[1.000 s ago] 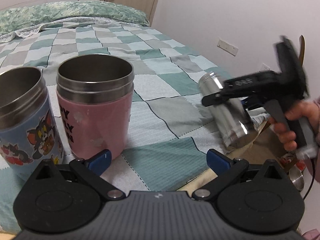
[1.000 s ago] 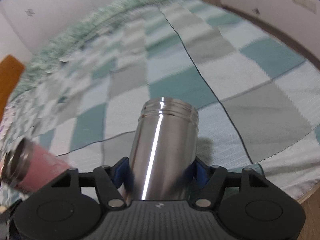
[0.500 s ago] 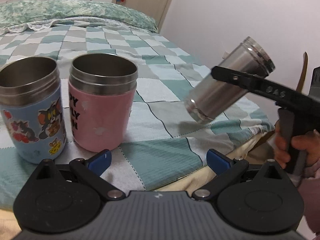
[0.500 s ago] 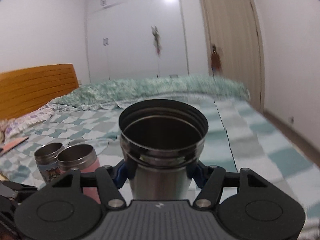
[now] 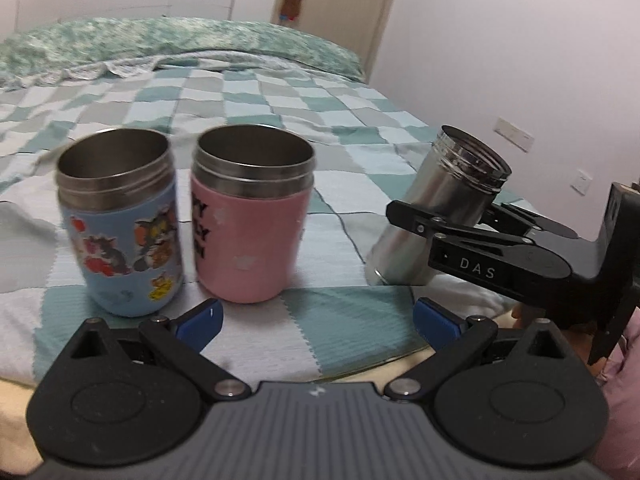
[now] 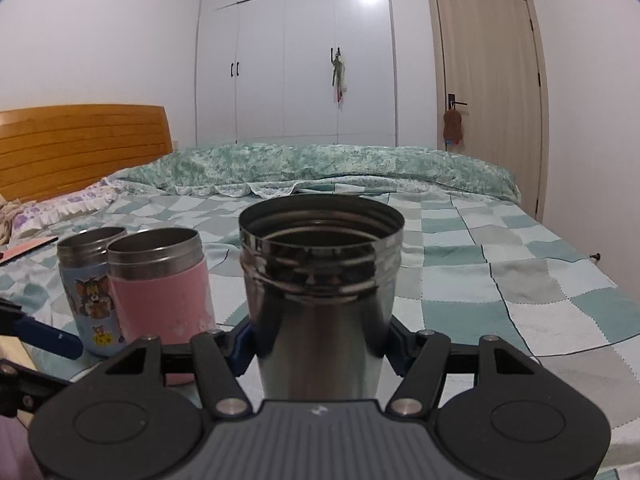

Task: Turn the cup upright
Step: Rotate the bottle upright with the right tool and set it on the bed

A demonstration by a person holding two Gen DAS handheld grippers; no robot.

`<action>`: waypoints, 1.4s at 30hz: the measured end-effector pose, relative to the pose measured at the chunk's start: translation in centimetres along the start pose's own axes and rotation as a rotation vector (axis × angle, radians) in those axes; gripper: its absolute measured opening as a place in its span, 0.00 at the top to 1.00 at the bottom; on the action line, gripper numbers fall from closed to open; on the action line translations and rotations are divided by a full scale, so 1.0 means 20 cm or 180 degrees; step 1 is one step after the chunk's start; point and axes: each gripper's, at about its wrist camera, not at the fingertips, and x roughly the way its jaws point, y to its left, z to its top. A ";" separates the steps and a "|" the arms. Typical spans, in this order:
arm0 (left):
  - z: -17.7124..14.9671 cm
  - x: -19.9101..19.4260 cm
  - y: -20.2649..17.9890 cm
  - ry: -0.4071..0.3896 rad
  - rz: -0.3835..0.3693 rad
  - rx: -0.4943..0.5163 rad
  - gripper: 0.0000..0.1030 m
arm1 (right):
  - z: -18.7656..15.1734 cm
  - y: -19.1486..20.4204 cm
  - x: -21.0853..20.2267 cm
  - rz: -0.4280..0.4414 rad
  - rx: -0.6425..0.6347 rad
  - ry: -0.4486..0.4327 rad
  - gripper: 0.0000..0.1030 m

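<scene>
A plain steel cup (image 6: 320,280) stands mouth up between my right gripper's blue pads (image 6: 240,344), which are shut on its body. In the left wrist view the steel cup (image 5: 436,208) leans slightly right, its base at the checked bedspread near the bed's right edge, held by the right gripper (image 5: 440,224). My left gripper (image 5: 316,320) is open and empty, low over the bedspread in front of the cups.
A pink cup (image 5: 250,216) and a blue cartoon cup (image 5: 120,224) stand upright side by side on the checked bedspread (image 5: 344,320); both show in the right wrist view, pink cup (image 6: 160,284), blue cup (image 6: 86,284). A wooden headboard (image 6: 80,144) is far left.
My right gripper has turned the steel cup from lying tilted to mouth up and lowered it to the bedspread. The left gripper has pulled back a little.
</scene>
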 end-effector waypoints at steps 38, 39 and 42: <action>-0.24 -0.41 -0.03 -0.1517 0.1077 0.0071 0.00 | -0.10 0.04 -0.45 -0.0061 0.0028 -0.0714 0.00; -0.27 -0.42 -0.01 -0.1562 0.1111 0.0051 0.00 | -0.12 0.05 -0.49 -0.0076 0.0028 -0.0770 0.00; -0.35 -0.43 0.04 -0.1666 0.1237 0.0015 0.00 | -0.18 0.09 -0.56 -0.0154 -0.0070 -0.0885 0.00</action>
